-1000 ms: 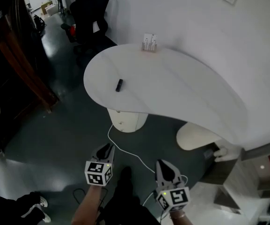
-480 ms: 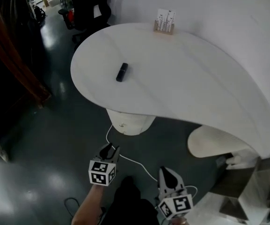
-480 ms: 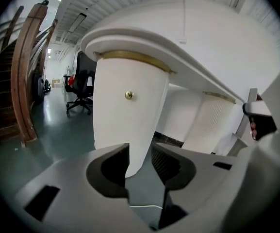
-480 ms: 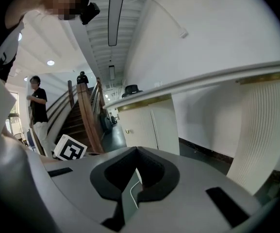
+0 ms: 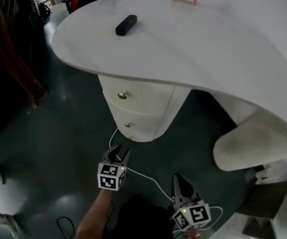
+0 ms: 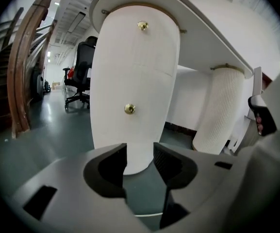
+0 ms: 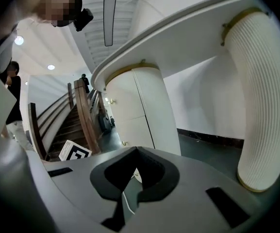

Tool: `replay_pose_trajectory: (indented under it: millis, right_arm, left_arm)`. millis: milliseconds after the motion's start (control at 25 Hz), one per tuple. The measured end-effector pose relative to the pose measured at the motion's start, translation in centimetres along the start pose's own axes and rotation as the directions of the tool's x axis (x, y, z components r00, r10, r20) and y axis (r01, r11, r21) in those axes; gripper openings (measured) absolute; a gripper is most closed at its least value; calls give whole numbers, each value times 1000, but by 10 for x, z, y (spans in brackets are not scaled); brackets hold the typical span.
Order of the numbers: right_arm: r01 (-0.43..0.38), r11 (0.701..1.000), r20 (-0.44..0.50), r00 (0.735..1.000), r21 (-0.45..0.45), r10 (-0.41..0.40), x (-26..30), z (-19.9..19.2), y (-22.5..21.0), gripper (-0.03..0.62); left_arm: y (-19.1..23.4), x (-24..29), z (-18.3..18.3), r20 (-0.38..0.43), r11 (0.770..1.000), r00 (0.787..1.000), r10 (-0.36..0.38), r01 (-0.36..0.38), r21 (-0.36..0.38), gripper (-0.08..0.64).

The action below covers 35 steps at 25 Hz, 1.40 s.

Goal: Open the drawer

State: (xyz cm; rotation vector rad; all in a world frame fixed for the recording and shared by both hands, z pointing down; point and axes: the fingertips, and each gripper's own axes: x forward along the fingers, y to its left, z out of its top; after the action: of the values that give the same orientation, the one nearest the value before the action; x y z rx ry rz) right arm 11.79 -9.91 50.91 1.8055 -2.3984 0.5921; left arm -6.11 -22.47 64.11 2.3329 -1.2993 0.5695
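Note:
A white rounded drawer pedestal (image 5: 143, 108) stands under the curved white desk (image 5: 198, 49). Its closed drawer fronts carry small brass knobs (image 5: 123, 94) (image 5: 129, 125). My left gripper (image 5: 118, 154) hangs low over the floor, a short way in front of the pedestal and pointing at it. Its jaws are opening and nothing is between them. In the left gripper view (image 6: 140, 154) the lower knob (image 6: 129, 109) sits just above the gap, the upper knob (image 6: 142, 26) higher. My right gripper (image 5: 180, 180) is further right and back, shut and empty (image 7: 136, 152).
A black remote (image 5: 126, 25) lies on the desk top. A white cable (image 5: 143, 173) runs over the dark floor between the grippers. A ribbed white column (image 5: 257, 143) stands at the right, a wooden stair rail (image 6: 25, 67) and an office chair (image 6: 81, 72) at the left.
Both grippers and the head have sunk toward the floor and neared the pedestal. The drawer fronts and knobs have come into view. The left jaws have spread apart.

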Motion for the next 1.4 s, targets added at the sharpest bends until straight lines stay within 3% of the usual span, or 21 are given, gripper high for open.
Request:
replay_pose_trajectory:
  millis: [320, 560, 1400]
  right_arm:
    - [-55, 998, -17, 998, -31, 55, 42, -81, -7, 3]
    - [-78, 996, -24, 997, -36, 77, 65, -115, -4, 3]
    - [-60, 998, -222, 973, 30, 66, 178, -191, -28, 3]
  left_arm:
    - [14, 56, -58, 8, 1000, 1000, 11, -11, 8, 170]
    - [26, 84, -86, -3, 999, 1000, 30, -30, 14, 179]
    - [66, 176, -103, -131, 999, 990, 44, -45, -11, 195]
